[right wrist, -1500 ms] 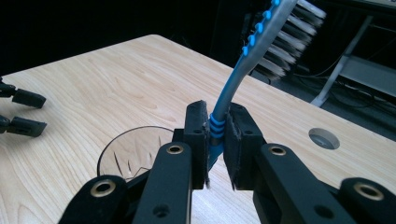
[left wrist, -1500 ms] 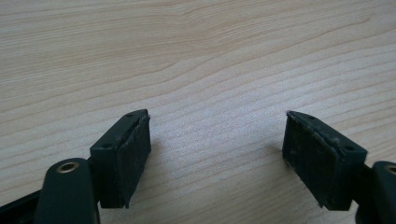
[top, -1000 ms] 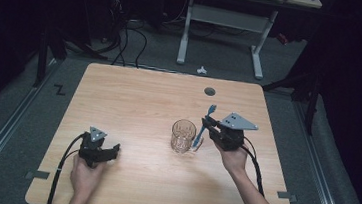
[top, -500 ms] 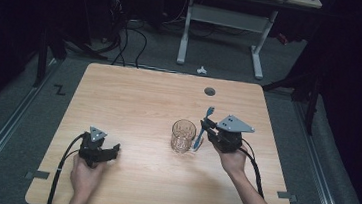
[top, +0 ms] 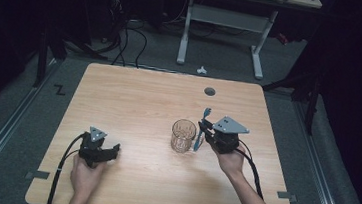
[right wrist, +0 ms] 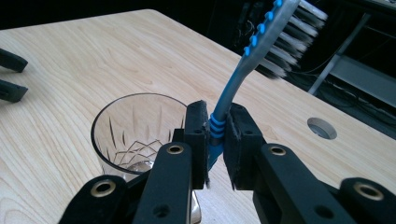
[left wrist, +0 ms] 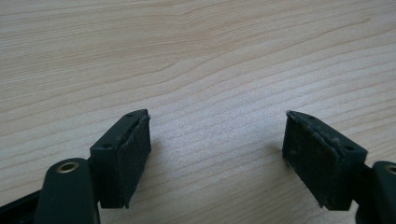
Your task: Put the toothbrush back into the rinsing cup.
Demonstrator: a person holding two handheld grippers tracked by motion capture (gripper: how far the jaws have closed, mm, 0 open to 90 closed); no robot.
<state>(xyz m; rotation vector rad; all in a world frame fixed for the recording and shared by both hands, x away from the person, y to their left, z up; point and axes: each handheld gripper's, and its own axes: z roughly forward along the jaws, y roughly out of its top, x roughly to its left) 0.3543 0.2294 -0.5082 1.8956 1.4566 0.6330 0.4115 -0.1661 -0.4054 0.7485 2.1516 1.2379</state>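
Observation:
A clear cut-glass tumbler (top: 183, 135) (right wrist: 133, 127) stands upright and empty near the table's middle. Just right of it, my right gripper (top: 203, 130) (right wrist: 215, 135) is shut on a blue toothbrush (top: 202, 126) (right wrist: 243, 60), pinching its handle; the bristled head points up and away, and the handle's lower end hangs beside the glass rim. My left gripper (top: 114, 152) (left wrist: 215, 154) rests low over bare wood at the front left, jaws wide apart and holding nothing.
The wooden table (top: 133, 102) has a round cable hole (top: 209, 91) (right wrist: 321, 128) at its back right. Cables trail from both grippers toward the front edge. Beyond the table are desk legs (top: 184, 32) and floor cables.
The right gripper with the toothbrush has crept slightly left, closer to the glass. The left gripper has stayed put.

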